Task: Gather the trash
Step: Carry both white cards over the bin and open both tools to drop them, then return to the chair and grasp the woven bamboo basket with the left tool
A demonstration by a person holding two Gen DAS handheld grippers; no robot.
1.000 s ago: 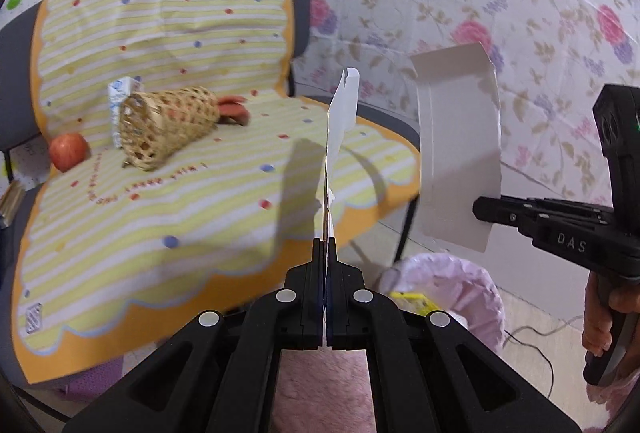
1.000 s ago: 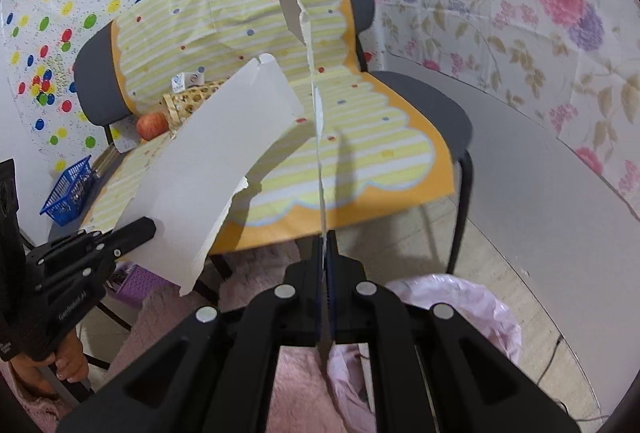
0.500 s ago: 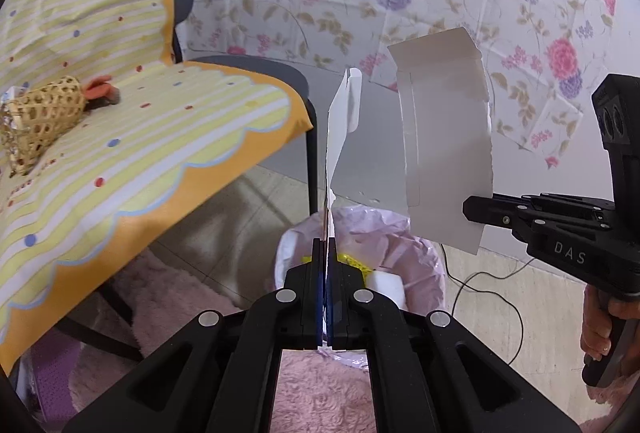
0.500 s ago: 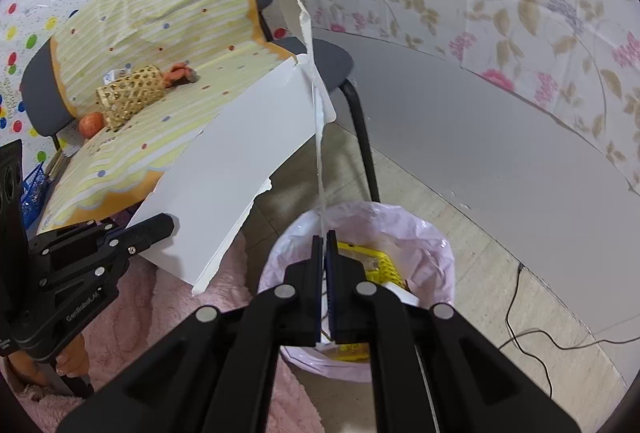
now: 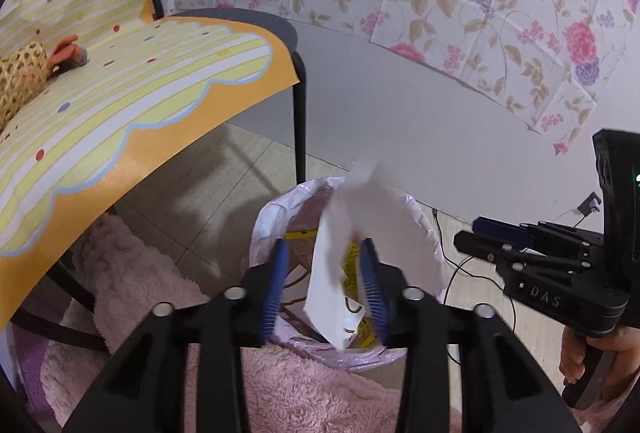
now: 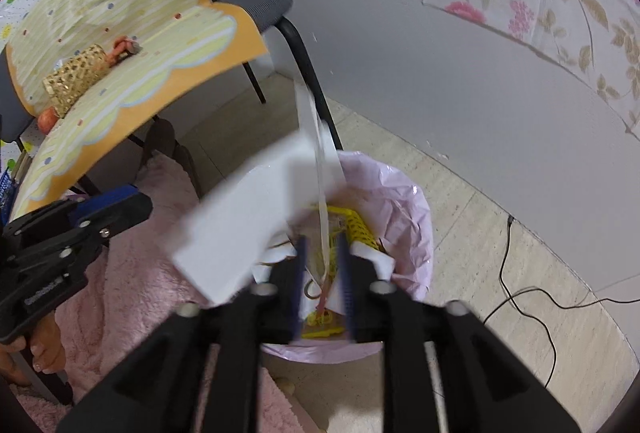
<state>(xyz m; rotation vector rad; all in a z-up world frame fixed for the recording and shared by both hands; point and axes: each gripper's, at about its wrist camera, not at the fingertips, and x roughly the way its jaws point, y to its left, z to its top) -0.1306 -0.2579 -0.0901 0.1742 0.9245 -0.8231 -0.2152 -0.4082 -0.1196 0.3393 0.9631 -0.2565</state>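
Observation:
Over the pink-bagged trash bin (image 5: 420, 229) (image 6: 404, 209) both grippers point down. The jaws of my left gripper (image 5: 323, 245) are opening, and a white torn paper piece (image 5: 326, 289) hangs loose between its blue pads (image 5: 276, 273), touching neither. My right gripper (image 6: 321, 239) is opening too, with a thin white paper strip (image 6: 316, 137) edge-on between its pads, free of them. In the right wrist view the left gripper (image 6: 136, 207) sits at left beside its blurred falling paper (image 6: 240, 229). The right gripper (image 5: 472, 237) shows at right in the left wrist view. Yellow trash (image 6: 356, 229) lies in the bin.
A chair with a yellow striped cloth (image 5: 120, 85) stands left of the bin, holding a wicker basket (image 6: 76, 81) and an orange fruit (image 6: 48, 119). A pink fluffy rug (image 5: 132, 273) lies under the grippers. A black cable (image 6: 532, 297) runs on the floor at right, by the grey wall.
Both grippers swung from the chair down over the bin. Their jaws, shut on paper pieces before, have parted, and both pieces are dropping toward the bin.

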